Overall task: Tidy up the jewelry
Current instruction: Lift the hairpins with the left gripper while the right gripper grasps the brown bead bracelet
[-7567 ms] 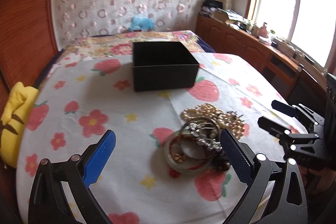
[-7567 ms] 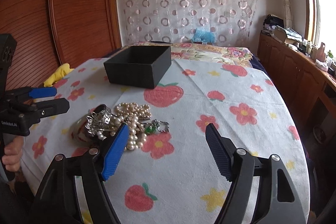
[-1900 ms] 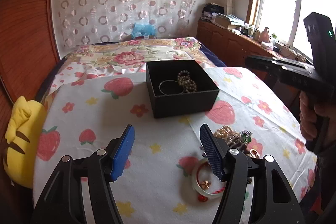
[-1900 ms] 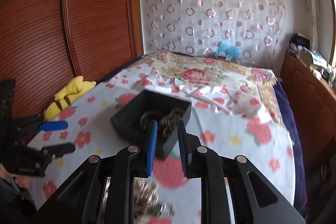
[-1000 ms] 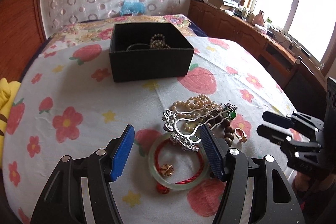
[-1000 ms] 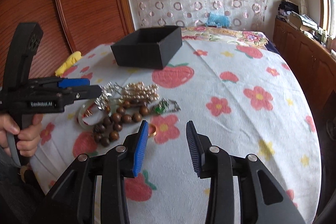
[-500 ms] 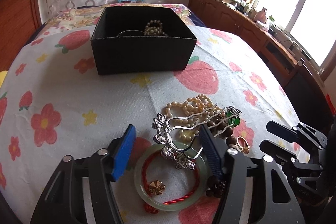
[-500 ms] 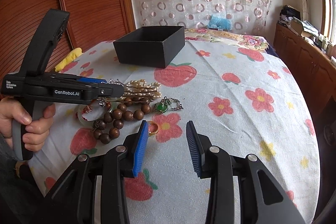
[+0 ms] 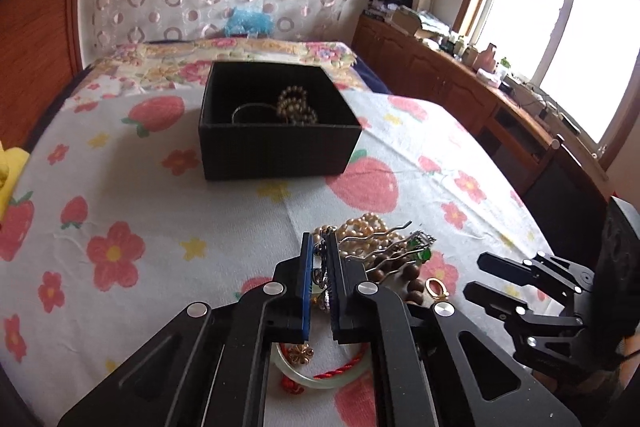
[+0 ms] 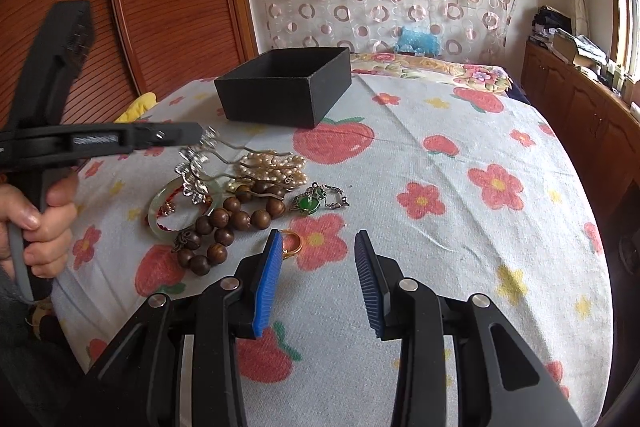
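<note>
My left gripper (image 9: 318, 247) has its jaws closing tight on the flowered head of a silver hair comb (image 9: 376, 243), pads pressing on it. In the right wrist view the comb (image 10: 204, 163) hangs from that gripper (image 10: 198, 131) just above the pile. Beneath lie a jade bangle (image 10: 154, 215) with red cord, wooden beads (image 10: 236, 219), pearls (image 10: 276, 165), a green pendant (image 10: 308, 203) and a gold ring (image 10: 292, 247). Beyond stands the black box (image 9: 280, 147), which holds a bead bracelet (image 9: 296, 105) and a thin bangle. My right gripper (image 10: 319, 239) hovers open and empty near the ring.
A strawberry-and-flower cloth (image 10: 440, 155) covers the round table. A yellow soft toy (image 10: 136, 107) lies at the table's left edge. Wooden cabinets (image 9: 460, 87) run under the window on the right. A hand (image 10: 48, 227) grips the left tool's handle.
The left jaws have gone from wide apart to shut on the comb's head. The comb now hangs a little above the bangle. The right gripper has not moved.
</note>
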Motion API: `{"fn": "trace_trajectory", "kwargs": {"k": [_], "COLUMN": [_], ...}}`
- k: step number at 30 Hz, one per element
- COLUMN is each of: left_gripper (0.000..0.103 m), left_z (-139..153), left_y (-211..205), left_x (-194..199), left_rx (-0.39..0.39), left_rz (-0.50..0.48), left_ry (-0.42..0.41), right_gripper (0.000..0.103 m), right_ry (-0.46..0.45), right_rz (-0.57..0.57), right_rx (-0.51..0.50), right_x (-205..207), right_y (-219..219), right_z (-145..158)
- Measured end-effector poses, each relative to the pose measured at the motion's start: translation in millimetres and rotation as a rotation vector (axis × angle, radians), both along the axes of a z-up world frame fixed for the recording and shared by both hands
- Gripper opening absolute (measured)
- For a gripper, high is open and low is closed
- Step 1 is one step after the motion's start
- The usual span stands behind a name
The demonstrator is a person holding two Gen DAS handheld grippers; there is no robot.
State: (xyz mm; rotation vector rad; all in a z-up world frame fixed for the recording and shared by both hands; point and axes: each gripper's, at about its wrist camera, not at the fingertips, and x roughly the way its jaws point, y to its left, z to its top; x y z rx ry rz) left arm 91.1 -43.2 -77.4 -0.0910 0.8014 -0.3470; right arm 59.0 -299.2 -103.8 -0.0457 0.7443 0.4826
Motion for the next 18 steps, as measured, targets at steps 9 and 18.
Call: {"fn": "trace_trajectory", "kwargs": {"k": [9,18], "left_gripper": [0.005,0.005], "left_z": [23,39], "left_y": [4,29], "left_x": [-23,-40], "left_rx": [0.023,0.029], "left_rz": [0.020,0.079], "left_ry": [-0.115,-0.199], "right_gripper": [0.040,0.040], "right_ry": [0.005,0.006], "right_rz": [-0.006,0.001], "right_rx": [0.001,-0.028], "right_x": [1,1], "right_y": [-1,6], "right_z": [-2,-1]}}
